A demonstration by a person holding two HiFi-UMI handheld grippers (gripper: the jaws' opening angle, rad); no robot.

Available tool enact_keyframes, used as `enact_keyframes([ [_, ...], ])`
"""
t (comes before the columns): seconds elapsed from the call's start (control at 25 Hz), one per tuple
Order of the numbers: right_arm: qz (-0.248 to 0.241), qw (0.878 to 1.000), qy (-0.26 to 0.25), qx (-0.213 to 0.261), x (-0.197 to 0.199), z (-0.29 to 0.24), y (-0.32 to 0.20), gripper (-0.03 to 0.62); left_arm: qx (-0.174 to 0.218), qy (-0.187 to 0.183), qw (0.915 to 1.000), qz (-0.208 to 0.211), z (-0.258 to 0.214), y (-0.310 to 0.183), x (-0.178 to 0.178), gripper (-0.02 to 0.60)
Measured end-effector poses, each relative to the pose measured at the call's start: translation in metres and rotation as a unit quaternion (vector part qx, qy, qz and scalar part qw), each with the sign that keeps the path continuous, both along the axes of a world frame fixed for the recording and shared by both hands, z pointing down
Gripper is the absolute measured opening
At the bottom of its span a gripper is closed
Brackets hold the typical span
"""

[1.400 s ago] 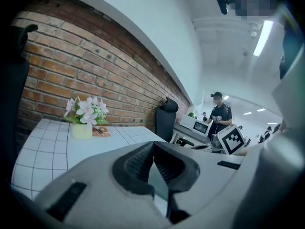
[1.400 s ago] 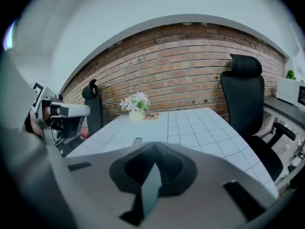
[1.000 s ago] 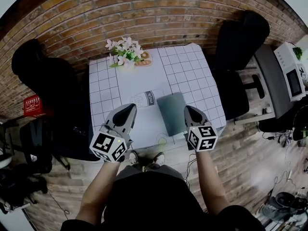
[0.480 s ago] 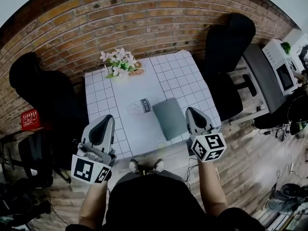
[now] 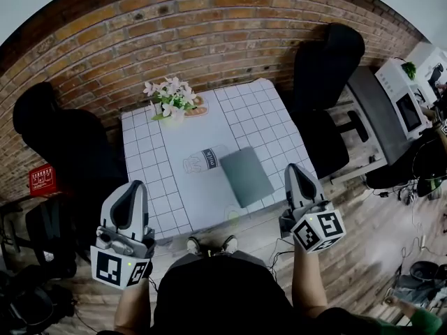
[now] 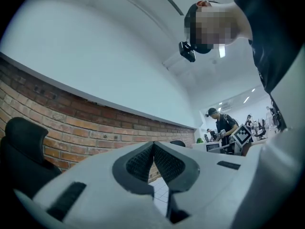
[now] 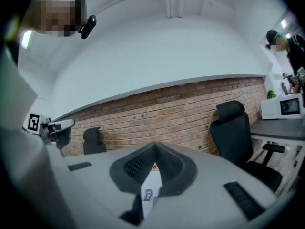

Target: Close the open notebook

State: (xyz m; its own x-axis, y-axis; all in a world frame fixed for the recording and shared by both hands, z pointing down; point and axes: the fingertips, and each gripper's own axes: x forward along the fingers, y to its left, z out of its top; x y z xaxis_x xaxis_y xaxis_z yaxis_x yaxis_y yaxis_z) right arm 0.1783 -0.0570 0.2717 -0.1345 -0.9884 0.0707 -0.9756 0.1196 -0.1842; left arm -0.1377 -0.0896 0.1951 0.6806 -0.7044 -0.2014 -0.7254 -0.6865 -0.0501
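The notebook (image 5: 246,176), grey-green, lies closed and flat on the near right part of the white checked table (image 5: 244,110). My left gripper (image 5: 133,187) hangs beyond the table's near left corner, shut with nothing in it. My right gripper (image 5: 293,167) is off the near right corner, a little right of the notebook and apart from it, also shut and empty. The left gripper view has the jaws (image 6: 153,144) closed together against a brick wall. In the right gripper view the closed jaws (image 7: 155,145) point level over the table.
A vase of pink-white flowers (image 5: 170,96) stands at the table's far left. A milk-bottle drawing (image 5: 202,160) lies left of the notebook. Black chairs (image 5: 325,61) (image 5: 49,128) flank the table. A desk with a microwave (image 5: 405,103) stands at the right. People stand in the background (image 6: 221,125).
Both grippers have lifted and drawn back toward the person; the left one swung out left past the table's edge. The notebook stays closed in the same spot.
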Motion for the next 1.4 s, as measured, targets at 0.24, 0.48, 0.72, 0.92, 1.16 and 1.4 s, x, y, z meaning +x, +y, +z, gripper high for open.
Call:
enact_keyframes([
  [0.24, 0.048, 0.998, 0.043, 0.014, 0.019, -0.015, 0.026, 0.014, -0.003, -0.004, 0.9997, -0.024, 0.003, 0.009, -0.017, 0.026],
  [0.48, 0.065, 0.996, 0.065, 0.018, 0.024, -0.026, 0.033, 0.014, -0.015, -0.025, 0.9989, -0.036, 0.016, 0.006, -0.025, 0.026],
  [0.72, 0.064, 0.995, 0.072, 0.020, 0.016, -0.029, 0.034, 0.014, -0.009, -0.035, 0.9986, -0.039, 0.019, 0.005, -0.028, 0.026],
  [0.92, 0.058, 0.995, 0.084, 0.020, 0.010, -0.031, 0.033, 0.014, -0.018, -0.037, 0.9985, -0.037, 0.027, 0.004, -0.030, 0.026],
  [1.16, 0.052, 0.994, 0.092, 0.015, 0.005, -0.026, 0.030, 0.014, -0.018, -0.035, 0.9987, -0.033, 0.031, 0.001, -0.030, 0.026],
  [1.4, 0.056, 0.993, 0.100, 0.024, 0.003, -0.031, 0.025, 0.014, -0.019, -0.033, 0.9989, -0.029, 0.032, -0.001, -0.029, 0.026],
])
